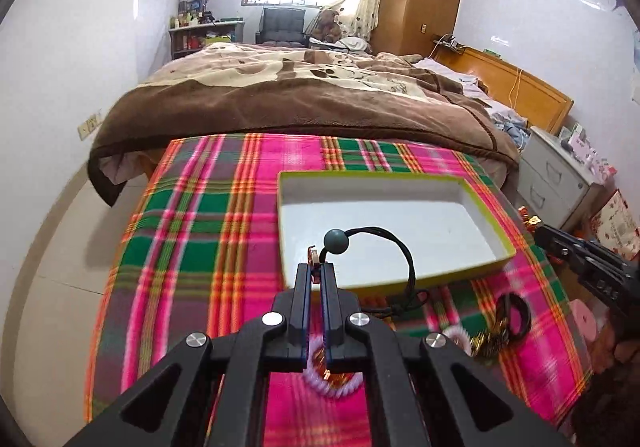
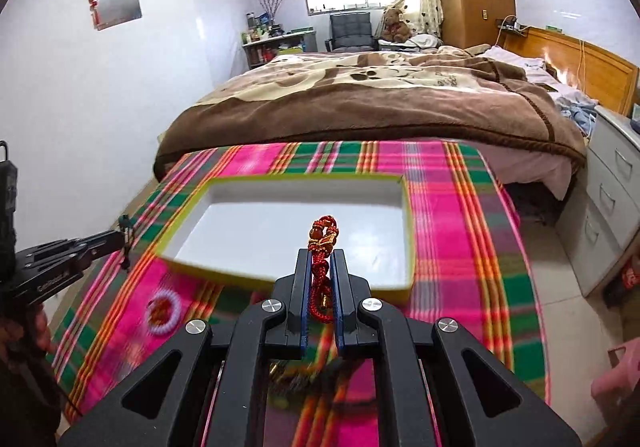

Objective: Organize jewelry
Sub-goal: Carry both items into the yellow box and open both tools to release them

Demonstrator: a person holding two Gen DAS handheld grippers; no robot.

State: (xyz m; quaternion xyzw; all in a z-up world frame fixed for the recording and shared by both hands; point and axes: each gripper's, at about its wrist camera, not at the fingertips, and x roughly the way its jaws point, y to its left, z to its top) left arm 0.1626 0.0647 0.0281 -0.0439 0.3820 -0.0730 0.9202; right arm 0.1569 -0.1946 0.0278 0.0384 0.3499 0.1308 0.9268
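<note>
Centrally on plaid cloth (image 1: pixel 208 215): shallow white tray (image 1: pixel 492 243) with yellow rim, apparently bare inside. Left gripper (image 1: pixel 319 267) clamped on black cord with green bead (image 1: pixel 336 241), over tray's near edge. Right gripper (image 2: pixel 322 255) pinching red braided bracelet (image 2: pixel 322 243). Coiled white hair tie (image 2: pixel 162 310) on cloth.

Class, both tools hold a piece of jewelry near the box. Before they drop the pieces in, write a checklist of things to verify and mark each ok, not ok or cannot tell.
1. Left tool shut on the black cord with its grey bead: ok.
2. Right tool shut on the red cord bracelet: ok.
3. Box open, nothing in it: ok.
4. Both pieces over the box floor: cannot tell; each wrist view shows its piece in front of the near rim.
5. Black cord hanging free of the rim: cannot tell.
6. Other pieces left on the plaid cloth, such as the white ring: ok, clear of the box.
</note>
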